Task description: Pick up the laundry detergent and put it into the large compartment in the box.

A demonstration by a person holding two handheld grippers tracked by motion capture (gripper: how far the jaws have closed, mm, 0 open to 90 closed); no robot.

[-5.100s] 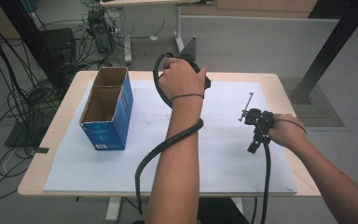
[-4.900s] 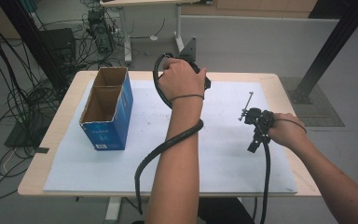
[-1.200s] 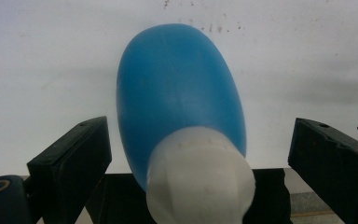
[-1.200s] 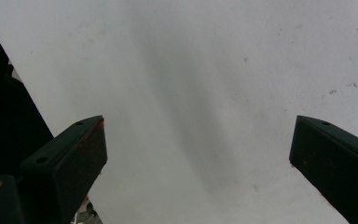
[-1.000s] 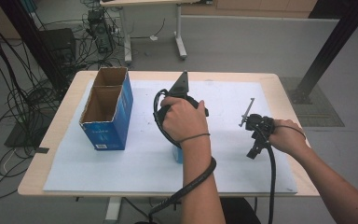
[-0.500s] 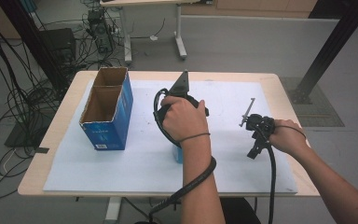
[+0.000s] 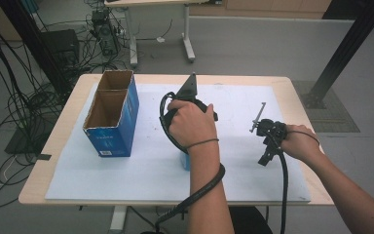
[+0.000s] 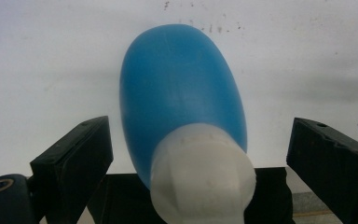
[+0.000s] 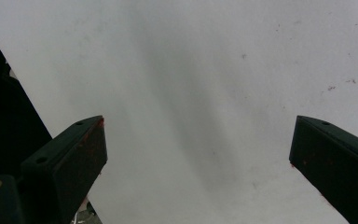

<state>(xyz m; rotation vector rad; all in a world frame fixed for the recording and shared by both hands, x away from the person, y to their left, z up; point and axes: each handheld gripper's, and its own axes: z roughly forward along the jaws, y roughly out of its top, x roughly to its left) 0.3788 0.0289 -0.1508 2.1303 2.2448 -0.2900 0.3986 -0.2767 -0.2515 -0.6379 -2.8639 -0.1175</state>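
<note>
A: Where is the blue bottle seen relative to the cardboard box?

B: It is found on the white sheet of the counter, to the right of the box and somewhat nearer the person, well apart from the box. In the high view a small blue part of it is seen under the left hand. In the left gripper view it is seen with its white cap pointed toward the camera.

A: How are the jaws of the left gripper set?

B: They are spread wide, one on each side of the bottle near its cap. A gap is seen between each jaw and the bottle, so nothing is pinched.

A: And the right gripper?

B: It is held far to the right of the box, beyond the bottle, close above the white sheet. In the right gripper view its jaws are spread wide, and bare sheet is seen between them.

A: How is the box itself placed?

B: It is stood open-topped at the left part of the sheet, and two compartments are seen inside it.
</note>
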